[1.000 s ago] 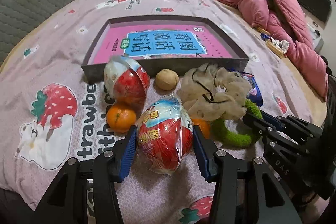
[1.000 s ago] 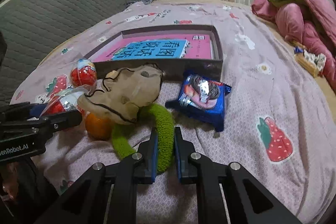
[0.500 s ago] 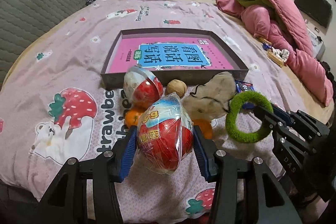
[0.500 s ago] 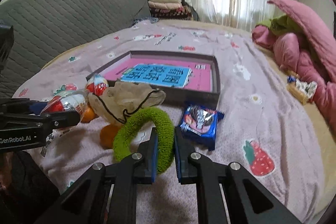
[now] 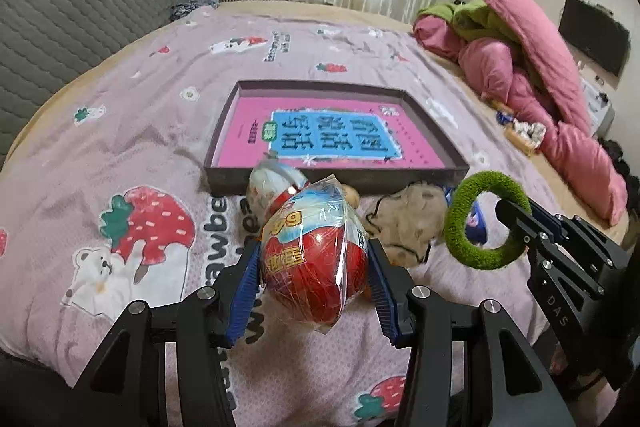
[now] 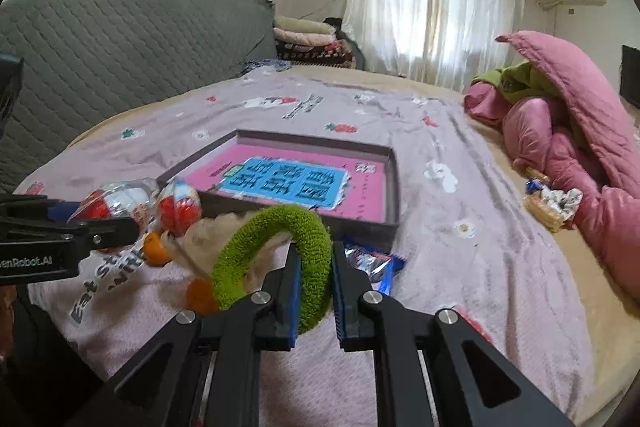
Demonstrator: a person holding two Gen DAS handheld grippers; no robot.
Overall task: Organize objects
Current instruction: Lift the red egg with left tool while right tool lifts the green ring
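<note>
My left gripper is shut on a wrapped red toy egg and holds it above the bed. My right gripper is shut on a green fuzzy ring, lifted off the sheet; the ring also shows in the left wrist view. A shallow grey box with a pink and blue book inside lies ahead on the bed. A second toy egg, a beige cloth pouch, two oranges and a blue snack packet lie in front of the box.
The bed has a lilac strawberry-print sheet. A pink quilt pile lies at the right. A grey padded headboard is at the left. A small basket with wrappers sits near the quilt.
Both grippers have risen and pulled back from the bed with their loads. The green ring has come up off the sheet and away from the pouch.
</note>
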